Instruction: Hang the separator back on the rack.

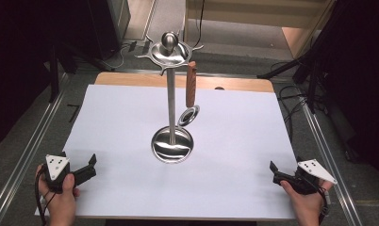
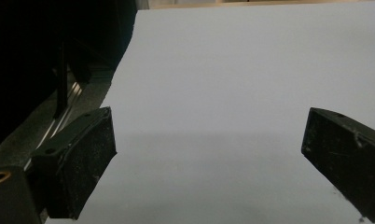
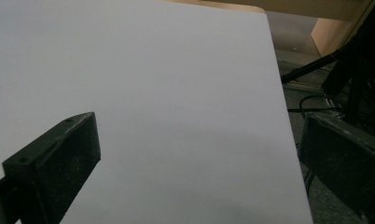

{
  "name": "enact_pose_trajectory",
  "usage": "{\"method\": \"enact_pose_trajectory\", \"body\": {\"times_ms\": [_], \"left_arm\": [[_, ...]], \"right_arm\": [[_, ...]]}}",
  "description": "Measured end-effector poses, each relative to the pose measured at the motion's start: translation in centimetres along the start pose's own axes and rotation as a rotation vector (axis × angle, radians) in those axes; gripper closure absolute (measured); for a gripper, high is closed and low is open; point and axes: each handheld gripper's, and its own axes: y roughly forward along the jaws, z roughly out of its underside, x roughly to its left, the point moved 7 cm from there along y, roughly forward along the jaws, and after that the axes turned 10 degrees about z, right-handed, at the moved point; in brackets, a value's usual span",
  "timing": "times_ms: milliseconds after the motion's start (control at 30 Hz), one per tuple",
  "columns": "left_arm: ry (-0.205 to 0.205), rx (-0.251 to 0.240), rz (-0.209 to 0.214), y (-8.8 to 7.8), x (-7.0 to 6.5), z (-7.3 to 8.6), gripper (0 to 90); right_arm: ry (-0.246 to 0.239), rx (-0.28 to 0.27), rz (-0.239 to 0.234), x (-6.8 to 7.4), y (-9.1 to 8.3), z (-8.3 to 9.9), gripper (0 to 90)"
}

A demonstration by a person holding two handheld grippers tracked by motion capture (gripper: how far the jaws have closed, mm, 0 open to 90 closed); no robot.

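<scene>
The left gripper (image 1: 81, 165), lower left of the high view, and the right gripper (image 1: 278, 175), lower right, rest with jaws spread, empty. At centre a wood-handled utensil (image 1: 191, 85) hangs from the stand (image 1: 171, 106). Both gripper views show bare white sheet (image 2: 251, 70). A careless reach could topple the tall stand or unhook the utensil.

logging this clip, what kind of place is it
Probably a lab or recording setup, not a kitchen: a white-covered table, dark stands and cables on the floor around it, and one steel utensil stand.
</scene>
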Motion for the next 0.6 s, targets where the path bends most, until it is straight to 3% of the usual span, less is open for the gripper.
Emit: {"method": "enact_pose_trajectory", "body": {"times_ms": [600], "left_arm": [[0.004, 0.000, 0.000, 0.0, 0.0, 0.0, 3.7]], "right_arm": [[-0.006, 0.024, 0.066, -3.3, -1.4, 1.6, 0.0]]}}
